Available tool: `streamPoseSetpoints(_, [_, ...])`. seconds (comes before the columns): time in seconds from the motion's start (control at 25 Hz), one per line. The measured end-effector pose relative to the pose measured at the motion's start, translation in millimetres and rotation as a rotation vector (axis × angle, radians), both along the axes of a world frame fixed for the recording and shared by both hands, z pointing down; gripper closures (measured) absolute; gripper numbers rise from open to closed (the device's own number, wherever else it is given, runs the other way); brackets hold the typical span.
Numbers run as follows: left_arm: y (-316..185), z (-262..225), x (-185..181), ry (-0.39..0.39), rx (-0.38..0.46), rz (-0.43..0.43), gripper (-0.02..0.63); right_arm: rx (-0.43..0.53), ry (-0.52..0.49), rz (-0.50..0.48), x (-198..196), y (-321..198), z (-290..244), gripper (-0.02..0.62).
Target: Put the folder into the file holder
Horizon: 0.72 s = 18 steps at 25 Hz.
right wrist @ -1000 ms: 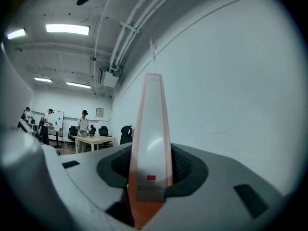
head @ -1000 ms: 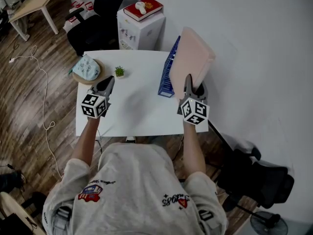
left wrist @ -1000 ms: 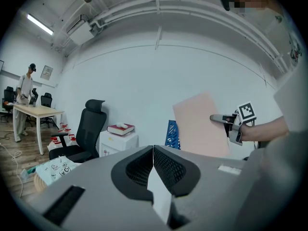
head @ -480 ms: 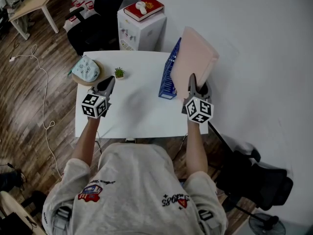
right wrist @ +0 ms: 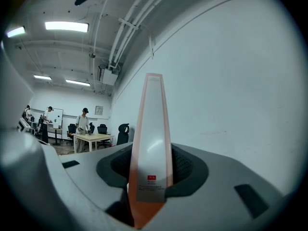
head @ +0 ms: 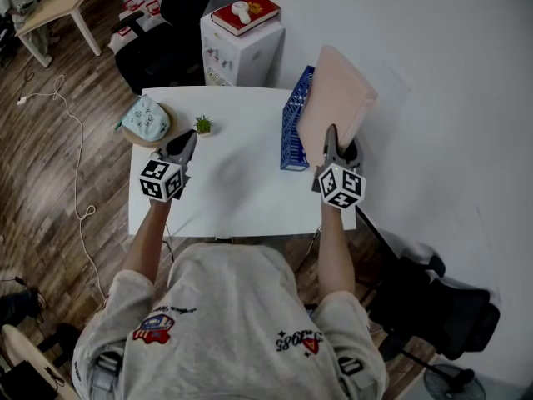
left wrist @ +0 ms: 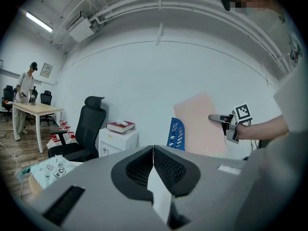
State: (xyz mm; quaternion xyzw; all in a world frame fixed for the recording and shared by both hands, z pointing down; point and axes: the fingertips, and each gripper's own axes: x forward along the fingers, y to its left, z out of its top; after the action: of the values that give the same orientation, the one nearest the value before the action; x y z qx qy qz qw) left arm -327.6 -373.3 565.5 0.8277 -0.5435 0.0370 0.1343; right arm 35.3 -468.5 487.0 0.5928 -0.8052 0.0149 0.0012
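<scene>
A pale pink folder (head: 337, 98) stands on edge in the air, held at its near end by my right gripper (head: 336, 151), whose jaws are shut on it. In the right gripper view the folder's spine (right wrist: 150, 143) rises straight up between the pads. The blue file holder (head: 296, 123) stands on the white table (head: 229, 194), just left of the folder. From the left gripper view, the folder (left wrist: 199, 124) and the file holder (left wrist: 175, 134) show ahead to the right. My left gripper (head: 181, 147) hovers over the table's left part, shut on nothing.
A small potted plant (head: 203, 124) and a light blue pouch on a round wooden stand (head: 146, 117) sit at the table's left back. Behind the table stands a white cabinet (head: 240, 50) with a red book. A black chair (head: 433, 298) is at the right.
My right gripper has carried the folder a little to the right and nearer, so more of the blue file holder shows to its left. The left gripper has stayed put.
</scene>
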Motion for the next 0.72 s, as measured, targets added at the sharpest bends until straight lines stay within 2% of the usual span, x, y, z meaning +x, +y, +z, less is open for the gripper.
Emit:
streamPoseSetpoints(0.28, [-1.0, 0.5, -1.7, -0.003, -0.009, -0.002, 0.6, -0.028, 0.034, 0.012, -4.4, 5.5, 20.8, 0.417])
streamPoseSetpoints(0.56, [-1.9, 3.7, -1.0, -0.001, -0.013, 0.001, 0.6, -0.081, 0.072, -0.027, -10.3, 3.0, 28.8, 0.413])
streamPoseSetpoints(0.72, [1.1, 2.2, -1.2, 0.002, -0.009, 0.006, 0.6, -0.132, 0.075, -0.037, -12.0, 2.0, 19.8, 0.368])
